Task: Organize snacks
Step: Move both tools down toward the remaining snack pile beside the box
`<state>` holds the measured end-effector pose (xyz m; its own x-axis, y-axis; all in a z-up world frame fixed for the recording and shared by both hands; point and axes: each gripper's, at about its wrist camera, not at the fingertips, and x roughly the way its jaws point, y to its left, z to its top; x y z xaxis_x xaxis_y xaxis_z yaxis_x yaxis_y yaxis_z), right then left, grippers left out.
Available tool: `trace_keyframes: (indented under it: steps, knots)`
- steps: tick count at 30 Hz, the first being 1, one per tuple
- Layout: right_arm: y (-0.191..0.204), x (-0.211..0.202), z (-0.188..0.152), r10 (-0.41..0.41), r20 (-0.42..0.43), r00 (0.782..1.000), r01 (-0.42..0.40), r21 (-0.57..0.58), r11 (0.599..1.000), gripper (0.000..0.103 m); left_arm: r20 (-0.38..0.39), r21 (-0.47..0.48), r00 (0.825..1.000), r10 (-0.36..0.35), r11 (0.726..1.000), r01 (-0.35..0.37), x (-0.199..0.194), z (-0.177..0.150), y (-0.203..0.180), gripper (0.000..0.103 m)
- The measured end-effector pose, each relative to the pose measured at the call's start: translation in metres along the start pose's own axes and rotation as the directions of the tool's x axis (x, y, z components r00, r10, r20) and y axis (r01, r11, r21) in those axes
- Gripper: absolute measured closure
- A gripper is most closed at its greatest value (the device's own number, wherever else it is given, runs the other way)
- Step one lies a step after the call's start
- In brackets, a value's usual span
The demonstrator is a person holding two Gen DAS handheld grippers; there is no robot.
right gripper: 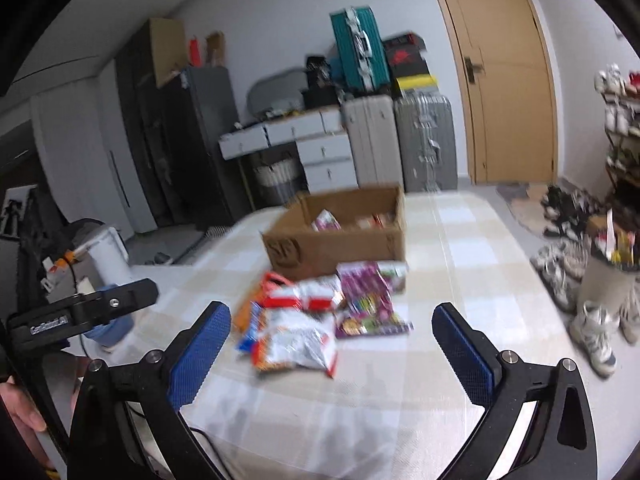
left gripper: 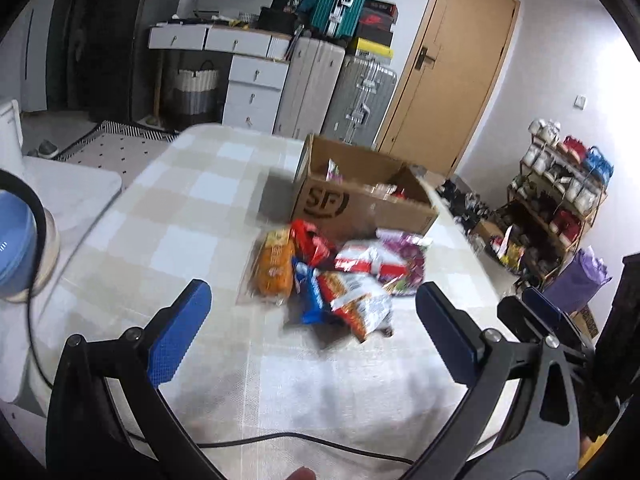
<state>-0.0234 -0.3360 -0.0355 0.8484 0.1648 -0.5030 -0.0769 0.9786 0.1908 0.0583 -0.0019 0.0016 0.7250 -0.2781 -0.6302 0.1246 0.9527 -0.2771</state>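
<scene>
A pile of snack packets lies on the checked tablecloth (left gripper: 192,216) in front of an open cardboard box (left gripper: 360,204). The pile holds an orange packet (left gripper: 274,266), a blue packet (left gripper: 310,296), a white-and-red bag (left gripper: 360,304) and a purple packet (left gripper: 404,252). Several snacks are inside the box (right gripper: 340,236). My left gripper (left gripper: 312,300) is open, short of the pile, nothing between its blue pads. My right gripper (right gripper: 332,324) is open too, hovering before the white bag (right gripper: 296,340) and purple packet (right gripper: 368,300). The left gripper's body (right gripper: 80,312) shows at the right view's left edge.
A black cable (left gripper: 304,440) runs along the table's near edge. A blue-and-white appliance (left gripper: 16,248) stands left of the table. Suitcases (left gripper: 332,80), a drawer unit (left gripper: 252,92) and a wooden door (left gripper: 448,64) lie behind. A shoe rack (left gripper: 556,196) and shoes (right gripper: 592,336) are on the right.
</scene>
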Motion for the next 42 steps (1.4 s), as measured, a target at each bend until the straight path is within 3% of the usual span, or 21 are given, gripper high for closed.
trace_keyframes:
  steps: [8,12,18,20,22,24,27,32,37,40,42]
  knots:
    - [-0.024,0.053,-0.013,-0.09,-0.057,0.994,0.089,-0.017,0.996,0.001,-0.115,0.04,0.993,0.023,0.999,-0.018,0.079,-0.024,-0.007,0.001]
    - [-0.029,0.06,-0.012,-0.084,-0.041,0.996,0.084,-0.002,0.996,0.001,-0.197,0.01,0.98,-0.02,1.0,0.022,0.11,-0.03,-0.01,0.002]
    - [-0.034,0.067,-0.014,-0.157,-0.073,0.985,0.155,-0.021,0.988,0.001,-0.228,0.019,0.973,-0.036,0.999,0.042,0.135,-0.025,-0.031,0.003]
    - [-0.039,0.067,-0.014,-0.148,-0.082,0.986,0.147,-0.015,0.989,0.001,-0.249,-0.005,0.967,-0.049,0.999,0.049,0.148,-0.021,-0.035,0.004]
    - [-0.045,0.065,-0.014,-0.165,-0.071,0.984,0.165,-0.01,0.986,0.001,-0.276,-0.022,0.96,-0.04,0.999,0.036,0.163,-0.02,-0.039,0.013]
    - [-0.048,0.065,-0.015,-0.16,-0.073,0.984,0.16,-0.003,0.987,0.001,-0.293,-0.022,0.956,-0.001,1.0,-0.005,0.178,-0.02,-0.042,0.015]
    - [-0.05,0.064,-0.016,-0.162,-0.072,0.984,0.162,-0.006,0.987,0.001,-0.289,-0.061,0.957,-0.024,0.998,0.007,0.184,-0.021,-0.042,0.033]
    - [-0.044,0.063,-0.019,-0.147,-0.075,0.986,0.146,-0.028,0.989,0.001,-0.295,-0.018,0.955,-0.021,1.0,0.016,0.191,-0.021,-0.052,0.086]
    - [-0.041,0.066,-0.02,-0.134,-0.086,0.987,0.131,-0.037,0.991,0.001,-0.31,-0.018,0.948,-0.069,0.998,0.067,0.194,-0.023,-0.053,0.093]
    - [-0.044,0.071,-0.018,-0.027,-0.104,0.994,0.029,0.015,0.999,0.001,-0.312,-0.014,0.947,-0.082,0.997,0.082,0.189,-0.028,-0.054,0.095]
    - [-0.049,0.085,-0.015,0.071,-0.138,0.988,-0.059,0.09,0.994,0.001,-0.313,-0.004,0.946,-0.086,0.996,0.089,0.185,-0.03,-0.056,0.096]
